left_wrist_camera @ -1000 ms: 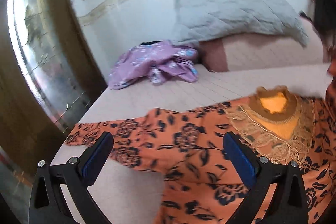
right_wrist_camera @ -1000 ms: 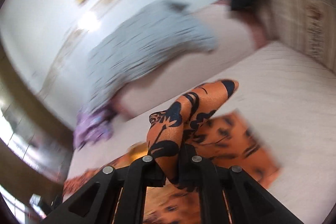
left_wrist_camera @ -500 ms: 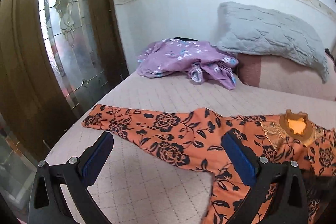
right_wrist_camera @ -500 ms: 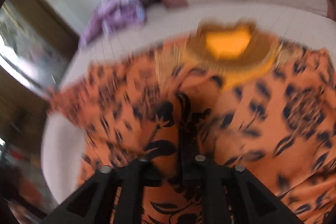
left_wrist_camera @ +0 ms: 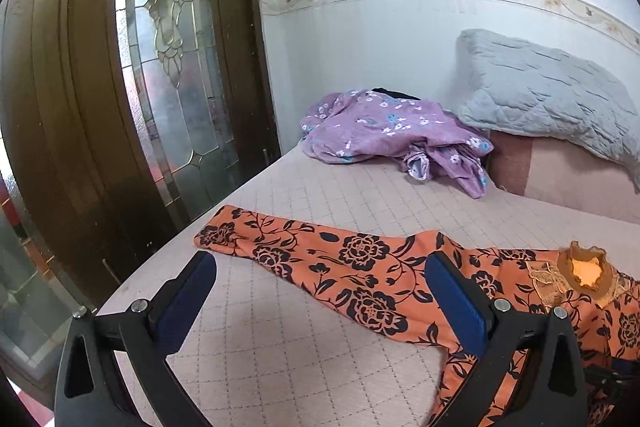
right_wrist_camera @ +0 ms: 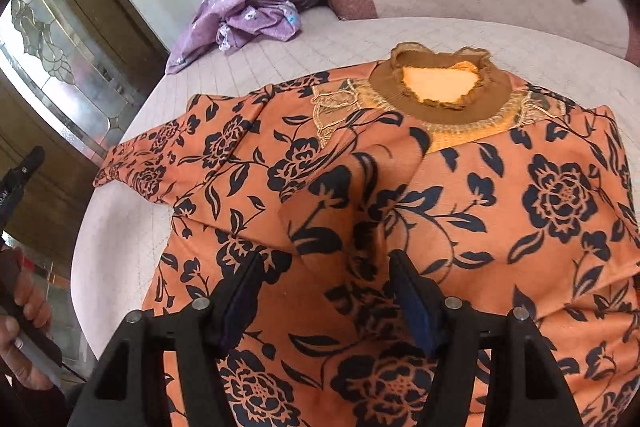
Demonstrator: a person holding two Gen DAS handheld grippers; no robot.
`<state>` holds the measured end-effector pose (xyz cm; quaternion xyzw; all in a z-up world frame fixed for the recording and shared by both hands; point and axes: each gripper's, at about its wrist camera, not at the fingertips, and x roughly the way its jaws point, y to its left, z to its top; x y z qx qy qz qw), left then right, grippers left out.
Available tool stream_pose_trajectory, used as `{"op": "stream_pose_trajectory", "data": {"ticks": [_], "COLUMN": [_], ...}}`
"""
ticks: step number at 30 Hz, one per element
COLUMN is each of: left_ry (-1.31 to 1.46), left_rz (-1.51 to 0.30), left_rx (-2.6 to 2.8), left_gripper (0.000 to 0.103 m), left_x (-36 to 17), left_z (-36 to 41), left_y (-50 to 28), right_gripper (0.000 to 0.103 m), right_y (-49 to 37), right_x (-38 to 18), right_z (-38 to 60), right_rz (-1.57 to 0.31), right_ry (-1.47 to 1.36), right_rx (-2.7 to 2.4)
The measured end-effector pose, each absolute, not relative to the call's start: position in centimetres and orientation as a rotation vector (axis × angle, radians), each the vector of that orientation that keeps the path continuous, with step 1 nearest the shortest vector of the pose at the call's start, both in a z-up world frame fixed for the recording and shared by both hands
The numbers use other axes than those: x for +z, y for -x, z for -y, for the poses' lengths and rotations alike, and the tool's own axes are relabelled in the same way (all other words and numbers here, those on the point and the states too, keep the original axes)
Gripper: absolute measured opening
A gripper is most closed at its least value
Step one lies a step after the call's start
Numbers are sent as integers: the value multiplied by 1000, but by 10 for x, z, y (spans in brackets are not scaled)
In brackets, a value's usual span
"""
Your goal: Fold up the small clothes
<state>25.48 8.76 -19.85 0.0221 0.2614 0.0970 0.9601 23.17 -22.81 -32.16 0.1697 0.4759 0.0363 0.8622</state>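
Right claw [right_wrist_camera: 320,291] now released over orange top [right_wrist_camera: 460,211], left claw [left_wrist_camera: 320,291] spread, purple garment [left_wrist_camera: 384,131] beyond

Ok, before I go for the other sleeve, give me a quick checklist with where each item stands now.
1. Right hand-held gripper open, off the cloth: ok.
2. Folded sleeve lying on the orange top: ok, a little puffed.
3. Left hand-held gripper open: ok.
4. Left sleeve spread flat on the bed: ok.
5. Purple garment apart from the sleeve: ok.
6. Hem of the top straight: cannot tell.
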Motion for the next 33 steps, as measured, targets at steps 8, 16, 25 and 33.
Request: {"op": "stream_pose_trajectory", "data": {"ticks": [8, 16, 25, 33], "left_ry": [-57, -75, 90, 292], "left_rz": [-538, -639, -968, -1241], "left_rx": [187, 35, -315, -488], "left_gripper": [103, 103, 103, 52], "left_x": [-201, -214, -278, -336], "left_z": [-80, -38, 38, 81], "left_y": [-258, -272, -314, -333], "right_gripper": [69, 69, 58, 46], "right_y": [-228, -201, -170, -182], "right_x": [-311, -299, -334, -372], "right_z": [236, 287, 403, 431], "right_rz": [-963, -879, -817, -953], "right_ry": [-358, -415, -698, -896], "right_rx": [73, 30, -87, -120]}}
